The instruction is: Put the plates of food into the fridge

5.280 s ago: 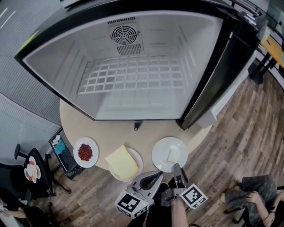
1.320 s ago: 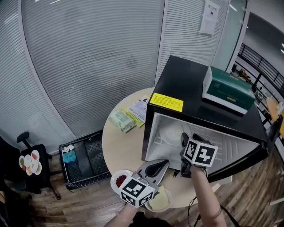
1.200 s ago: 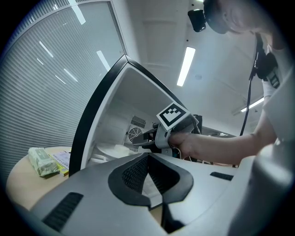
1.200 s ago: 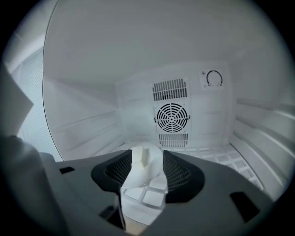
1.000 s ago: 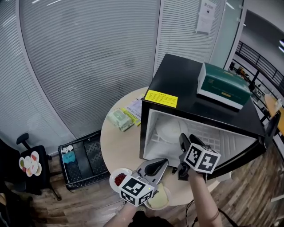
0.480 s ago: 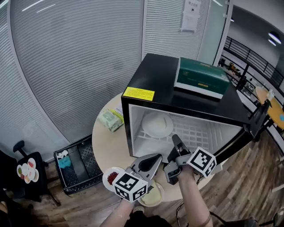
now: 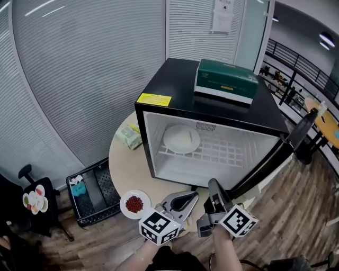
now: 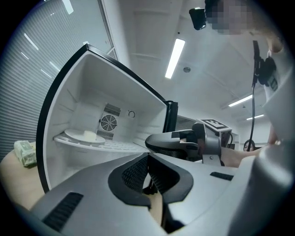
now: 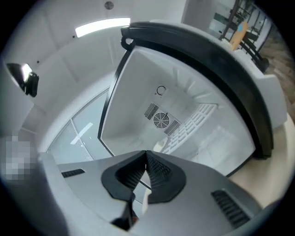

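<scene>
Round table [image 7: 123,168] carries the open fridge [image 7: 159,114], white plate [image 7: 181,139] shelved left, leaving room. I keep the left gripper [image 7: 193,195] and right gripper [image 7: 213,183] closed, empty, lower-centre, ready for the red-food plate [image 7: 134,204].

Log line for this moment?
fridge: open | white plate: on shelf | red-food plate: on table | left gripper: shut | right gripper: shut

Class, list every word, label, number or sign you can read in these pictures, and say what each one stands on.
No text here can be read.
Yellow label on the top front edge of the fridge: print too small.
Paper notice on the wall behind: too small and blurred.
Green box on top of the fridge: no legible print.
</scene>
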{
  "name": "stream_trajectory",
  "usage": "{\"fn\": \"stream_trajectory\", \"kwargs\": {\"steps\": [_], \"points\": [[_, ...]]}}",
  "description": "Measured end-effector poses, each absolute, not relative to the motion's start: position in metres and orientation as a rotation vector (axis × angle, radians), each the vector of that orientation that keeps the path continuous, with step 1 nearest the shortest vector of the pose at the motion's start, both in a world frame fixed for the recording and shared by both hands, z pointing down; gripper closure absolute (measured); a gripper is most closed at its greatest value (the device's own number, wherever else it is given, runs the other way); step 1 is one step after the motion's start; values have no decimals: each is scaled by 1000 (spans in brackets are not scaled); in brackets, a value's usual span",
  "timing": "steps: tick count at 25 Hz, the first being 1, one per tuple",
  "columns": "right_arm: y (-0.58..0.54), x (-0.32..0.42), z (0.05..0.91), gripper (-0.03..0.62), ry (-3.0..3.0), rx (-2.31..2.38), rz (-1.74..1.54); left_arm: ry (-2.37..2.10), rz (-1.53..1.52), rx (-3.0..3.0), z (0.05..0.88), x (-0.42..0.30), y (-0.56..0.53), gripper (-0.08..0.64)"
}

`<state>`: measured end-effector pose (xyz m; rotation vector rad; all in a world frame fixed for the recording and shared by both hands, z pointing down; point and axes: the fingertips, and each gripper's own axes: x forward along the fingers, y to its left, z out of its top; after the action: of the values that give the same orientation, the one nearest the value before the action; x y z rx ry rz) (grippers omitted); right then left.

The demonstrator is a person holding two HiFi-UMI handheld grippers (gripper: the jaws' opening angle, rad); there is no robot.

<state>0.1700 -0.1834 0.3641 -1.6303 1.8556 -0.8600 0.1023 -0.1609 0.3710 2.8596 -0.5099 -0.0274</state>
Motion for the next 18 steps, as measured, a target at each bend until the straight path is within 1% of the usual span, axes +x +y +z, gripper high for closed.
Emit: {"fn": "stream_trajectory", "kwargs": {"steps": [3, 12, 14, 18], "points": [[-156, 162, 377, 584, 1921, -1696, -773, -496, 5, 2870, 380, 104, -138, 555], [-87, 149, 421, 584, 2129, -2156, -429, -597, 65, 2878, 404, 85, -105, 555], [-73, 143, 433, 584, 2143, -2242, -408, -626, 35, 2849, 406, 80, -99, 555], [-61, 131, 450, 584, 2148, -2220, -481, -661, 14, 2853, 408, 76, -90, 555]]}}
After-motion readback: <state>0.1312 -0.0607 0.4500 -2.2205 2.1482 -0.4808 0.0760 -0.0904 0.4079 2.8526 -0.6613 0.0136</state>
